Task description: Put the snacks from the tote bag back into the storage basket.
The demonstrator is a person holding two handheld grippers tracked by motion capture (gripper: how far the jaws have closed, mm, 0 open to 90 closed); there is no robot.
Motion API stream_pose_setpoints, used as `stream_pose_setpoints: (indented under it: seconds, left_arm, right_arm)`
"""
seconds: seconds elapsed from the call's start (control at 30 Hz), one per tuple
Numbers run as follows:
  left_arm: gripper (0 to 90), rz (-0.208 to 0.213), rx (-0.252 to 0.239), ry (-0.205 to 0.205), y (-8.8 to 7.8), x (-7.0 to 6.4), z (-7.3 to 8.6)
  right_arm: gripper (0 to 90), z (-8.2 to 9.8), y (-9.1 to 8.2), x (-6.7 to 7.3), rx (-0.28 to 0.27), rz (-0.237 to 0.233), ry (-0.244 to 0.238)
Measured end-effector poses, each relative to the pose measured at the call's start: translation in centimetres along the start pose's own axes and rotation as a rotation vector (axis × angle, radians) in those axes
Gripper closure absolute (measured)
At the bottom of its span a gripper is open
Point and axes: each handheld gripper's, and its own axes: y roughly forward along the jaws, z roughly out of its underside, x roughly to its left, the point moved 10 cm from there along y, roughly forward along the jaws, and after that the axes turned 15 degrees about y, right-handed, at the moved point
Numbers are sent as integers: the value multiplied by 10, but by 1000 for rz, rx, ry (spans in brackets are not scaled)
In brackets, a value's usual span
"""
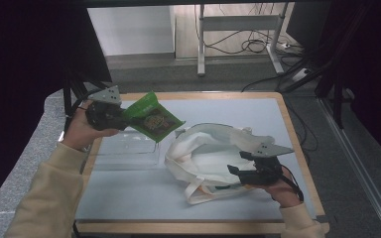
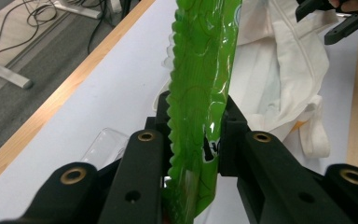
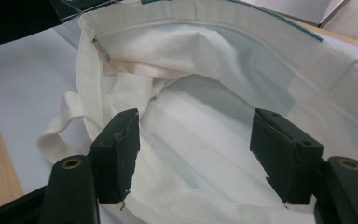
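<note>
My left gripper is shut on a green snack bag, held in the air over the table's left side. In the left gripper view the green snack bag stands on edge, pinched between the two pads of the left gripper. A white cloth tote bag lies mouth-open at the middle right. My right gripper sits at the tote's near right rim. In the right gripper view the right gripper has its jaws wide apart at the tote bag's open mouth, pads pressing on nothing.
A clear plastic tray lies on the pale table top below the snack bag. The table has a wooden rim. Desk legs and cables are on the floor beyond. Dark curtains hang at both sides.
</note>
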Motion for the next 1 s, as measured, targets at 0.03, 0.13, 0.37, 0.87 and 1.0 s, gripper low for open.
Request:
stream_pose_setpoints:
  seconds: [0.03,0.13,0.37,0.87,1.0]
  left_arm:
    - [754,-1,0,-3,0,1,1]
    - [754,-4,6,-10,-2,3,4]
    - [754,-11,17,-19,-6,8,9]
    - [754,-24,47,-35,-13,15,24]
    - [754,-28,54,-40,-16,16,28]
  right_arm:
    - [329,0,0,0,0,0,-2]
    - [329,1,1,-1,2,1,0]
    - [328,1,2,-1,6,3,-5]
    - [325,1,3,-2,6,4,-6]
    - [325,1,3,-1,7,6,-7]
